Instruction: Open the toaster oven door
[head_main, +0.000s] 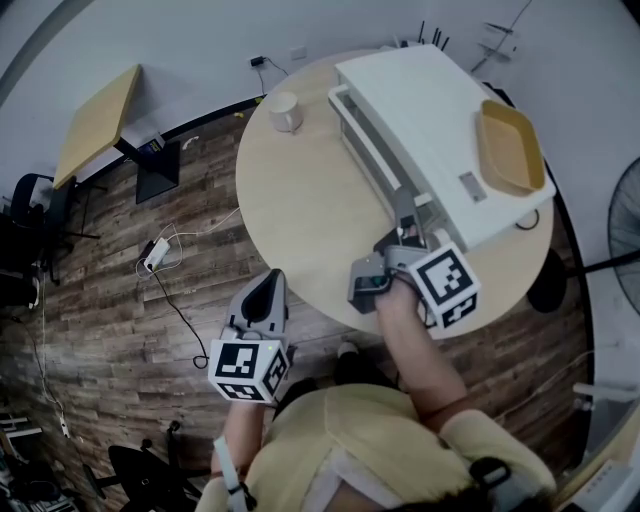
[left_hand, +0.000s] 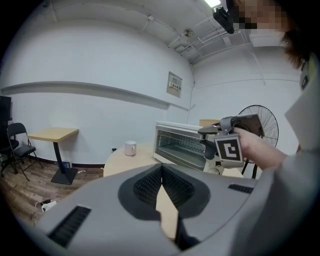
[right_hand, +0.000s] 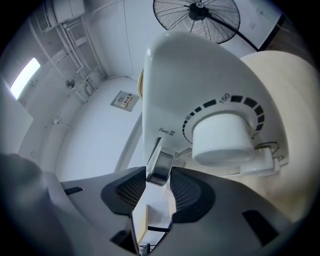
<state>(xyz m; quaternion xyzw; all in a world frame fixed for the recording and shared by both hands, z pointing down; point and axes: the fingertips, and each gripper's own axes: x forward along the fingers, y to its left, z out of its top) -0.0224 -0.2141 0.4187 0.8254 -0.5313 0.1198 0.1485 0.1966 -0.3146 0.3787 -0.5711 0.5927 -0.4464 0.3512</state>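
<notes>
Nearest in, down by the lap and off the edge of the table (head_main: 300, 210): left claw (head_main: 268, 288), pinched shut at the tips, nothing in it, just idling. Could be put to use steadying the box.

Up on the table now, and there with the right claw (head_main: 405, 212), clamped across the handle (right_hand: 161, 169) of the toaster oven (head_main: 420, 110). Looks snug on both sides, but only by the very tips. Right at the end of the bar too, beside the dial (right_hand: 222, 137), not the middle.

So, for the pull: seat the bar deeper between the jaws first if possible, given the risk of slipping off with a tip grip like this. Then draw back and down in an arc, probably about a hinge along the bottom edge. Roll the wrist with the door (left_hand: 180, 146) instead of hauling straight out. Go slow, for fear of twisting the door from one end or dragging the whole box toward the table's edge.

As for the oven itself: white, boxy, sitting on the far right part of the round table. Glass front upright and shut by the look of it, with racks visible through it and a long bar standing proud across the top of the door. On its roof, a wooden tray (head_main: 508, 148), so mind that. Off to the far left, a pale mug (head_main: 284, 112), well apart.
</notes>
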